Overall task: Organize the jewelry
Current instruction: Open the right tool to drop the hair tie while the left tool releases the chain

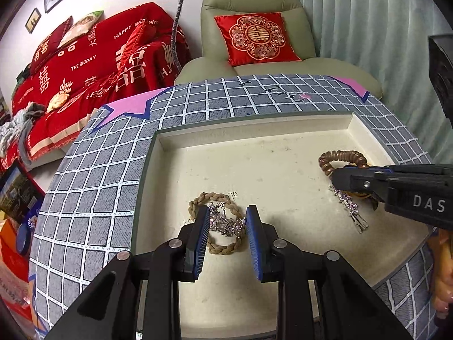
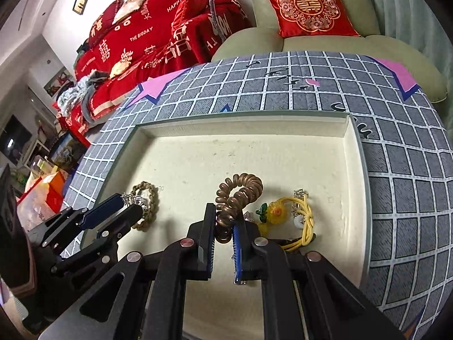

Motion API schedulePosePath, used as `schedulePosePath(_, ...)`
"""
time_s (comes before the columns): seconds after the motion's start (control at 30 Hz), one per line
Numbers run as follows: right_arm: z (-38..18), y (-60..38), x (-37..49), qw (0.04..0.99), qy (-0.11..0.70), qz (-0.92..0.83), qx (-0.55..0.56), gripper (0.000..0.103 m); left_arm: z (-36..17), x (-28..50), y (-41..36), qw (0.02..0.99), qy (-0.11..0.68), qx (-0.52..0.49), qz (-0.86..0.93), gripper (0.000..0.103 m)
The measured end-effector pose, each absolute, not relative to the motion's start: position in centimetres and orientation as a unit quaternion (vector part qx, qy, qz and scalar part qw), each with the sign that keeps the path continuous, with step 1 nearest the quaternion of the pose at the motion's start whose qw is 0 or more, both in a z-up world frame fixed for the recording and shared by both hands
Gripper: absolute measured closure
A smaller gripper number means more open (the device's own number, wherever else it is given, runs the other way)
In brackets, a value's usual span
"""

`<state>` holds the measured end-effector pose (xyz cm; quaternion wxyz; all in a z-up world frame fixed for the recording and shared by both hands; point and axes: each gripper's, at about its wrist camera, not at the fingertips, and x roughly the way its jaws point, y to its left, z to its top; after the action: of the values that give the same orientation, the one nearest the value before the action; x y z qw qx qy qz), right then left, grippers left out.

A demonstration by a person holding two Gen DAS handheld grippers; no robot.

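Note:
A cream tray (image 1: pixel 254 130) sits on a grey grid cloth. My left gripper (image 1: pixel 228 216) is open, its blue pads on either side of a silver chain (image 1: pixel 225 223) lying on a tan braided bracelet (image 1: pixel 218 198). My right gripper (image 2: pixel 225 215) is shut on a brown spiral hair tie (image 2: pixel 240 189), which also shows in the left wrist view (image 1: pixel 342 157). A silver hair clip (image 1: pixel 352 211) lies under the right gripper (image 1: pixel 337 180). A yellow cord ornament (image 2: pixel 297 215) with a sunflower charm lies to its right. The braided bracelet (image 2: pixel 150 198) and left gripper (image 2: pixel 131 205) show at left.
The tray (image 2: pixel 351 153) has raised walls all round. The grid cloth (image 1: pixel 93 192) covers the table around it. A green armchair (image 1: pixel 254 42) with a red cushion stands behind the table, a red-covered sofa (image 1: pixel 85 65) to the left, curtains (image 1: pixel 368 28) to the right.

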<state>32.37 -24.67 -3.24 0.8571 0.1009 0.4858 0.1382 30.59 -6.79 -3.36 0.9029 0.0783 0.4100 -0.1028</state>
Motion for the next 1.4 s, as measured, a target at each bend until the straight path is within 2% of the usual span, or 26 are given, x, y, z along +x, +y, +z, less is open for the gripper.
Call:
schedulePosePath(0.2, -3.8, -24.6, 32.5, 0.854, 0.495, 0.131, 0.093, 0.091, -3.8, 30.8, -6.9, 0.902, 0.413, 0.081, -0.099, 0.066)
schedulePosePath(0.27, -4.0, -24.8, 32.6, 0.851, 0.501, 0.128, 0.096, 0.087, -3.9, 30.8, -7.0, 0.901, 0.414, 0.083, -0.099, 0.066)
schedulePosePath(0.4, -3.9, -25.0, 32.5, 0.852, 0.498, 0.123, 0.101, 0.053, -4.2, 30.7, -7.1, 0.9, 0.417, 0.085, -0.097, 0.066)
schedulePosePath(0.5, -3.3, -25.2, 32.3, 0.856, 0.491, 0.122, 0.103, 0.051, -4.3, 30.8, -7.0, 0.899, 0.419, 0.082, -0.096, 0.066)
schedulePosePath(0.63, -2.2, -25.9, 32.1, 0.859, 0.479, 0.126, 0.127, 0.031, -4.3, 30.7, -7.0, 0.898, 0.422, 0.079, -0.097, 0.066)
schedulePosePath(1.03, 0.8, -27.3, 29.8, 0.877, 0.442, 0.117, 0.148, 0.03, -3.5, 30.8, -7.3, 0.9, 0.42, 0.065, -0.099, 0.066)
schedulePosePath(1.07, 1.0, -27.5, 29.6, 0.877, 0.441, 0.116, 0.151, 0.03, -3.4, 30.9, -7.3, 0.9, 0.419, 0.064, -0.099, 0.06)
schedulePosePath(1.1, 1.1, -27.6, 29.4, 0.877, 0.441, 0.115, 0.152, 0.03, -3.2, 30.8, -7.3, 0.902, 0.417, 0.063, -0.096, 0.042)
schedulePosePath(1.13, 1.1, -27.8, 29.2, 0.877, 0.442, 0.115, 0.153, 0.03, -3.0, 30.8, -7.3, 0.905, 0.412, 0.06, -0.089, 0.009)
schedulePosePath(1.17, 1.1, -27.9, 29.1, 0.876, 0.442, 0.115, 0.153, 0.03, -2.7, 30.6, -7.2, 0.91, 0.402, 0.058, -0.081, 0.0)
schedulePosePath(1.4, 1.2, -28.4, 28.2, 0.875, 0.443, 0.11, 0.161, 0.028, -1.4, 30.2, -7.3, 0.919, 0.382, 0.061, -0.076, 0.0)
